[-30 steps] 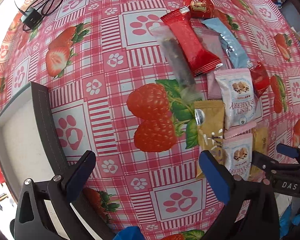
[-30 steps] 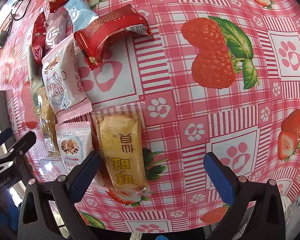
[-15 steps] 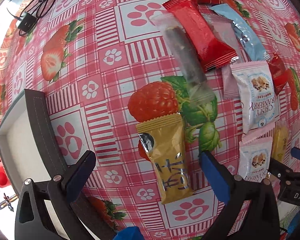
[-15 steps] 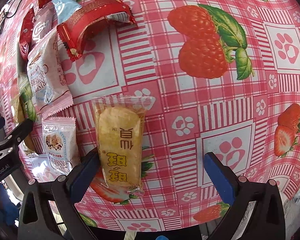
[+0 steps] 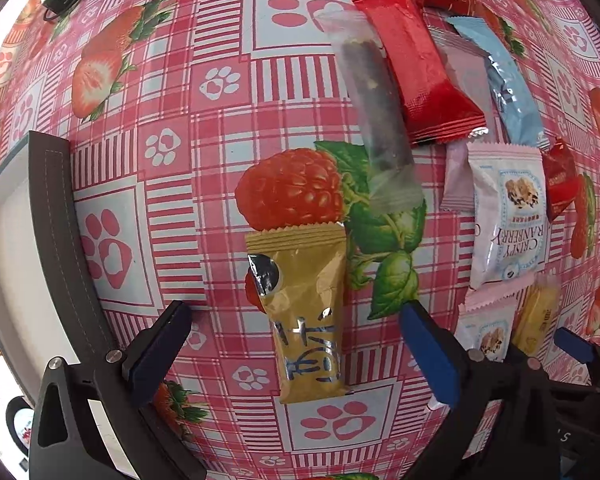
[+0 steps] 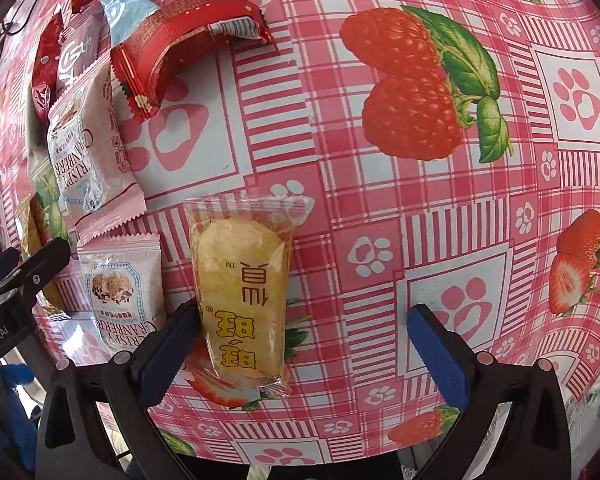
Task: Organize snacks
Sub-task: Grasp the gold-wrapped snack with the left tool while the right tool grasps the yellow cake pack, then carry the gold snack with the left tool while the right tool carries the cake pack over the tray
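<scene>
The left tongs point(image 5: 296, 354) hang low over the counter point(image 5: 220, 128), angled forward, their blue-padded fingers point(image 5: 158, 348) spread wide apart. Between them lies a gold foil packet point(image 5: 306, 312), flat on the cloth, crinkled and glossy, with a crimped top edge and silver-blue lettering; neither pad touches it. To its left stands a dark grey tray point(image 5: 56, 216) with a stitched rim and a pale inside.

The right tongs point(image 6: 300, 344) are likewise held low and spread wide. A yellow snack in clear plastic point(image 6: 242, 292), oblong and puffy with yellow characters, lies between them, close against the left pad point(image 6: 168, 344); whether it touches I cannot tell. The right pad is well apart from it.

Beside it sits a small pink-and-white cranberry crisp packet point(image 6: 120, 284) with serrated ends, a larger one point(image 6: 86, 160) above it, and a curled red wrapper point(image 6: 168, 48) further off. The counter wears a glossy pink plaid cloth printed with strawberries and paw marks.
</scene>
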The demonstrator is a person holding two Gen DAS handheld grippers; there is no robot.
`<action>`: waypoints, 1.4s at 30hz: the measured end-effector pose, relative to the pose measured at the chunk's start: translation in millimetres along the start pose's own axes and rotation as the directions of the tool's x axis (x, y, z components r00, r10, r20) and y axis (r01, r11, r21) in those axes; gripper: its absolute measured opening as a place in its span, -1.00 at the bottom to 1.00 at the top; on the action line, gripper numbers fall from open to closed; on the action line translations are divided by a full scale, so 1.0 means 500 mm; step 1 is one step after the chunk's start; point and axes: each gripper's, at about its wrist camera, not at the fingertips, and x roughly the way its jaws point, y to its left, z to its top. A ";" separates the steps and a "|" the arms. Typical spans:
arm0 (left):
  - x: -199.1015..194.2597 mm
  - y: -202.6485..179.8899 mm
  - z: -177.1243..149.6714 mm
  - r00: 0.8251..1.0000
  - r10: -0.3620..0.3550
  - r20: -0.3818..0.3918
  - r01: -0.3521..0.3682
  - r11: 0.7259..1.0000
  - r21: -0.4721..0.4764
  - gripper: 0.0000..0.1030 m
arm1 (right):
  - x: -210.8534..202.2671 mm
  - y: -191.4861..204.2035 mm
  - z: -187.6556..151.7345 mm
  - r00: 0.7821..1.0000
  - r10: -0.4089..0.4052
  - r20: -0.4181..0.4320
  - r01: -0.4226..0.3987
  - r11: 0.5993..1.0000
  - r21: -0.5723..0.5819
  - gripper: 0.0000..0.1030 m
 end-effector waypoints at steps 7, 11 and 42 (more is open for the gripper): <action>0.004 -0.031 -0.014 1.000 0.008 0.016 -0.009 0.995 0.101 0.58 | 0.022 -0.024 -0.037 1.000 -0.006 0.021 0.007 0.998 -0.057 0.61; -0.009 -0.060 -0.025 0.999 0.010 0.052 -0.020 0.983 0.183 -0.17 | 0.004 -0.022 -0.041 0.999 -0.014 0.049 0.018 0.997 -0.069 -0.03; -0.197 0.248 -0.192 0.938 -0.131 0.320 0.174 0.979 -0.110 -0.53 | -0.143 0.195 -0.034 0.975 0.202 0.086 -0.154 0.907 -0.392 -0.28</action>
